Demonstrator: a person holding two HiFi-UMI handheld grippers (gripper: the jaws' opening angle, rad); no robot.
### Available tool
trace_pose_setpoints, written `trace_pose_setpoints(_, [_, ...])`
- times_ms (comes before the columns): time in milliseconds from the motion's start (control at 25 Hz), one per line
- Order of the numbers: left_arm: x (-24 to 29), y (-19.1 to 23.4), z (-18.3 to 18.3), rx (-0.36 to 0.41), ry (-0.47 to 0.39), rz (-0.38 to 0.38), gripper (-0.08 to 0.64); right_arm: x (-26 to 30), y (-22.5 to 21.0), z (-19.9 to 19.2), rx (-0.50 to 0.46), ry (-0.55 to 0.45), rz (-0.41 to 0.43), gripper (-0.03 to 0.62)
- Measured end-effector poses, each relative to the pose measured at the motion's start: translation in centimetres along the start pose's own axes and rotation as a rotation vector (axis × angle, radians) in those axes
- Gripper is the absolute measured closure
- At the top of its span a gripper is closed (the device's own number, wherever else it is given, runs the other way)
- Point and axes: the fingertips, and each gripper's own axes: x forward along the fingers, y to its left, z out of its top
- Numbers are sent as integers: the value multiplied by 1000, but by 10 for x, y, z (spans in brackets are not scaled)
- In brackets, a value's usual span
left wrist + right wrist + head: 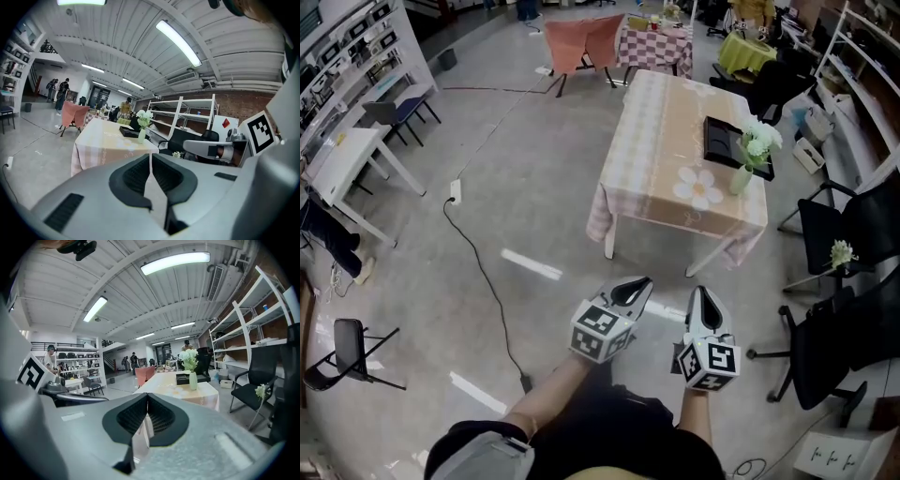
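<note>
Left tool [636, 286], right tool [703, 295]: both jaws pressed together, nothing held, hovering over grey floor [516, 216]. Pale-green vase of white flowers [742, 176] stands on peach cloth-covered tabletop [661, 141], well ahead, slightly right (right tool nearer).

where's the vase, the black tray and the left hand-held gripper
vase [741, 179], head view, green body
black tray [722, 141], head view, flat middle
left hand-held gripper [631, 292], head view, between its fingertips
</note>
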Motion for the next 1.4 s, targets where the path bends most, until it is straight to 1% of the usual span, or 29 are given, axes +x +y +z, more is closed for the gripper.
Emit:
trace_pose_setpoints(200, [23, 24, 11, -4, -1, 2, 535, 36, -10, 2, 24, 15, 0, 588])
trace_pose_setpoints(480, [44, 64, 27, -2, -11, 17, 535, 83, -9, 6, 17, 26, 21, 588])
trace_pose_setpoints(720, [62, 88, 39, 30, -15, 12, 535, 117, -12, 11, 30, 19, 25, 588])
trace_pose_setpoints(920, [66, 98, 35, 20, -7, 12, 535, 128, -11, 8, 38, 15, 20, 588])
trace_pose_setpoints(1080, [64, 101, 30, 6, 10, 18, 535, 129, -6, 3, 38, 30, 38, 588])
trace_pose_setpoints(1200, [63, 102, 29, -2, 11, 15, 535, 131, -5, 1, 40, 37, 36, 588])
trace_pose_setpoints(1400, [64, 112, 25, -11, 15, 43, 535, 142, -5, -3, 25, 57, 42, 588])
